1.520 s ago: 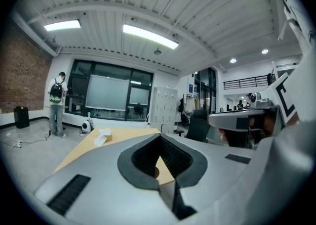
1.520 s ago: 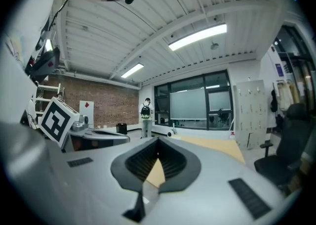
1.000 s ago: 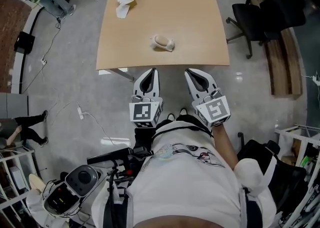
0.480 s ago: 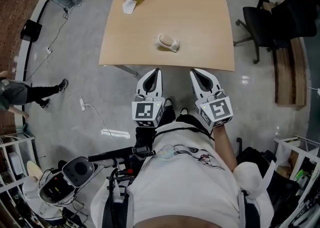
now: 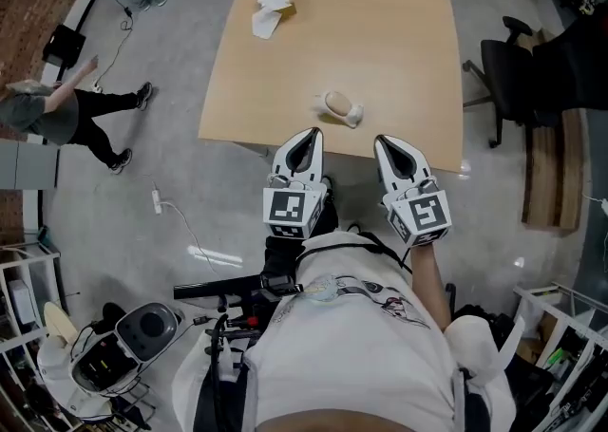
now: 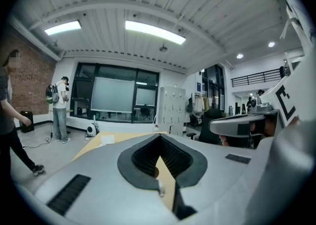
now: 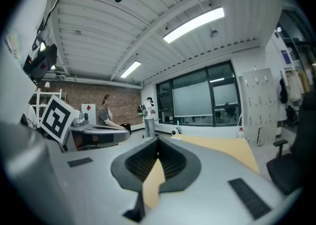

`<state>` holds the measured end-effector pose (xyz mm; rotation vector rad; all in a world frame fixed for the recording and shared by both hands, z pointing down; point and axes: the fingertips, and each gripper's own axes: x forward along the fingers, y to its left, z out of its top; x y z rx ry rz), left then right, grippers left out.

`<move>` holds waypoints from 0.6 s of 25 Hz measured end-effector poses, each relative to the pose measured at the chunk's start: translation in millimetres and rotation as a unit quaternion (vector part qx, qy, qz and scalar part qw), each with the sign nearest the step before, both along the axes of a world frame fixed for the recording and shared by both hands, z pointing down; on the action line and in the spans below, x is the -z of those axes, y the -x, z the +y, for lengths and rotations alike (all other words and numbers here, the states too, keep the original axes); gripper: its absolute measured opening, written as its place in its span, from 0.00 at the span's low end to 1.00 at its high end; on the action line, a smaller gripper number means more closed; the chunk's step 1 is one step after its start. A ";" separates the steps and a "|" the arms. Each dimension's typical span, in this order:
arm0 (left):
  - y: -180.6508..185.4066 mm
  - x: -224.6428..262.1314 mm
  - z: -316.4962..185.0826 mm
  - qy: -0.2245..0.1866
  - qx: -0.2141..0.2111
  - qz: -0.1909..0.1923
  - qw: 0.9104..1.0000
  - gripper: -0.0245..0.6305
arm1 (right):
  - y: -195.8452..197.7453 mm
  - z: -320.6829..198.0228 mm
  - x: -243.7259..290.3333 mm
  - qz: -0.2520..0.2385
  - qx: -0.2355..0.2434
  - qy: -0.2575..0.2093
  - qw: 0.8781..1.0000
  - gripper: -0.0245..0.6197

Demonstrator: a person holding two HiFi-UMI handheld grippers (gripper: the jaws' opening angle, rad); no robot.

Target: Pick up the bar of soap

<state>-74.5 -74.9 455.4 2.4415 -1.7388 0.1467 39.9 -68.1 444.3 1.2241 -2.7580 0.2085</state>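
The bar of soap (image 5: 334, 104) is a pale beige oval with a white piece at its right end. It lies on the light wooden table (image 5: 380, 31), near the front edge. My left gripper (image 5: 311, 135) and right gripper (image 5: 386, 142) hover side by side at that front edge, just short of the soap. Both are shut with nothing between the jaws. In the left gripper view the left gripper (image 6: 159, 139) points across the table (image 6: 94, 145). In the right gripper view the right gripper (image 7: 157, 142) looks over the table (image 7: 222, 150).
A white paper and a small box (image 5: 272, 1) lie at the table's far left. A black office chair (image 5: 518, 74) and a wooden bench (image 5: 543, 174) stand to the right. A person (image 5: 66, 112) walks on the floor at left, with a cable (image 5: 176, 221) nearby.
The view and both grippers have moved forward, so the jaw tips now reach the table's front edge near the soap. A person has walked further into view at the left.
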 end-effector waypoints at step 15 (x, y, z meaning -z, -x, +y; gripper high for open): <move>74.4 -50.6 -97.5 0.066 -0.016 0.002 0.998 0.04 | 113.7 -97.5 -30.2 0.023 0.050 0.040 0.998 0.05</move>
